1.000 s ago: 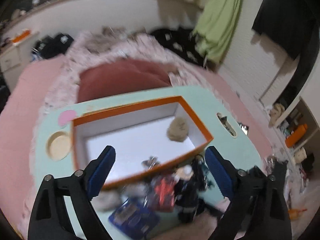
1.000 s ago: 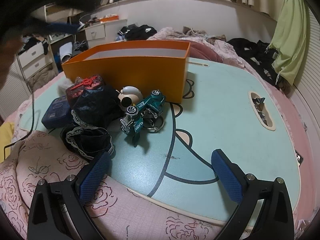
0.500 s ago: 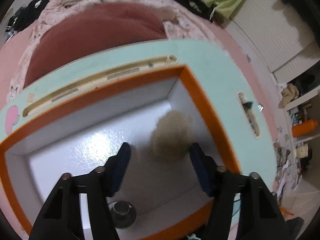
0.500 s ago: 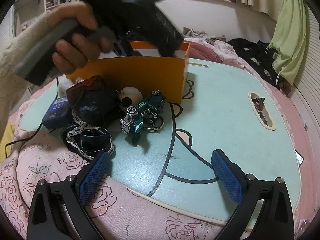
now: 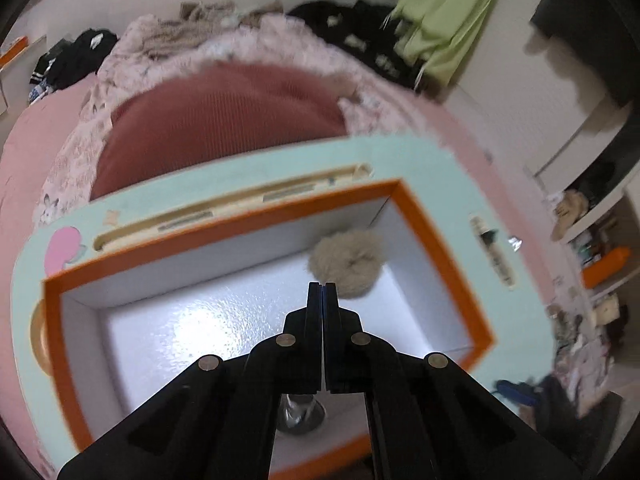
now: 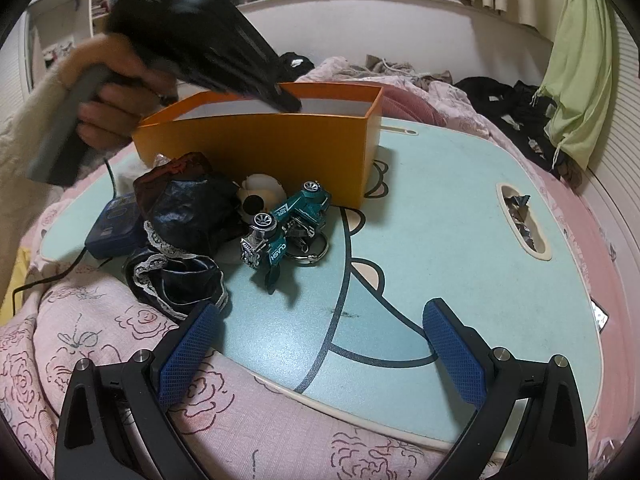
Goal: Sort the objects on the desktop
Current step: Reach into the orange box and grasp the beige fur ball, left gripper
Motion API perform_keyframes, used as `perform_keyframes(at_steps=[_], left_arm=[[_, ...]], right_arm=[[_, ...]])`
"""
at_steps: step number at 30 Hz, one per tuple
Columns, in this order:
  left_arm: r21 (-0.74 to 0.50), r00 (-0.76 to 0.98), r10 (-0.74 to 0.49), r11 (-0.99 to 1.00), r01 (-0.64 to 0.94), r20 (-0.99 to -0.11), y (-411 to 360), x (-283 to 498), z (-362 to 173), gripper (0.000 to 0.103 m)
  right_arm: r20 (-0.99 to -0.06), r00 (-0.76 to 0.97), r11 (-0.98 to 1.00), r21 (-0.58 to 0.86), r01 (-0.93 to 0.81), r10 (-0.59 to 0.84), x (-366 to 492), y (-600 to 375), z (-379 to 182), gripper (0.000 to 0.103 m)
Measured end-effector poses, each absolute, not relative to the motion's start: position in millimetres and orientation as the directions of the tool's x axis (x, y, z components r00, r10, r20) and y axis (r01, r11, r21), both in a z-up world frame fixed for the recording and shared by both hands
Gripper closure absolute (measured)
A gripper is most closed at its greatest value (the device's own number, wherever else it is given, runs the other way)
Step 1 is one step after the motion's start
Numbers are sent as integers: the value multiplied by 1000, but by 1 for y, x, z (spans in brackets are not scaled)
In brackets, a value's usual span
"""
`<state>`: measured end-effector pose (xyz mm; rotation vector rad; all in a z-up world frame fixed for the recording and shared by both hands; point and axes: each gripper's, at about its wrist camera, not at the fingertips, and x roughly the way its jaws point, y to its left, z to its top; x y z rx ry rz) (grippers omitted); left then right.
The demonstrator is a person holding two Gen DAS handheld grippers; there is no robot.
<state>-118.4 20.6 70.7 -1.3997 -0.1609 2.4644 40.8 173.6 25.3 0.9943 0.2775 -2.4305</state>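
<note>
My left gripper (image 5: pixel 322 286) has swung in over the orange box (image 5: pixel 440 248) and its jaws have just closed together on nothing, tips just short of the furry pompom (image 5: pixel 347 261) in the box's far corner. A small metal piece (image 5: pixel 298 416) also lies inside. My right gripper (image 6: pixel 320 344) hangs with jaws apart, empty, while the teal toy car (image 6: pixel 292 220), black lace cloth (image 6: pixel 180 276) and blue case (image 6: pixel 114 224) wait unsorted on the bench (image 6: pixel 460 208).

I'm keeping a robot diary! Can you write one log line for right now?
left gripper: shut, empty, over orange box | box: fluffy pom-pom | right gripper: open, empty | waiting: teal toy car
</note>
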Motion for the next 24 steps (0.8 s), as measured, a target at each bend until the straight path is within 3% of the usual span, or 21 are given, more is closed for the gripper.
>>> perform_keyframes(at_steps=[4, 6, 8, 14, 17, 24], left_arm=[[-247, -470, 311, -949, -193, -826, 26, -128, 80, 98], [-252, -445, 310, -950, -185, -841, 34, -146, 73, 64], [-223, -444, 277, -960, -172, -852, 42, -160, 66, 45], [-122, -382, 189, -974, -192, -905, 77, -179, 38, 44], [-141, -316, 185, -977, -158, -931, 75, -188, 26, 62], [-158, -440, 240, -964, -216, -865, 62, -158, 53, 63]], right_arm=[[-701, -611, -857, -1, 516, -368, 41, 174, 25, 1], [-701, -611, -857, 0, 516, -368, 41, 174, 25, 1], [-700, -611, -856, 0, 516, -369, 41, 174, 25, 1], [-700, -610, -856, 2, 516, -370, 40, 171, 23, 1], [-698, -611, -856, 6, 517, -374, 40, 170, 22, 1], [-698, -611, -857, 5, 516, -372, 39, 168, 21, 1]])
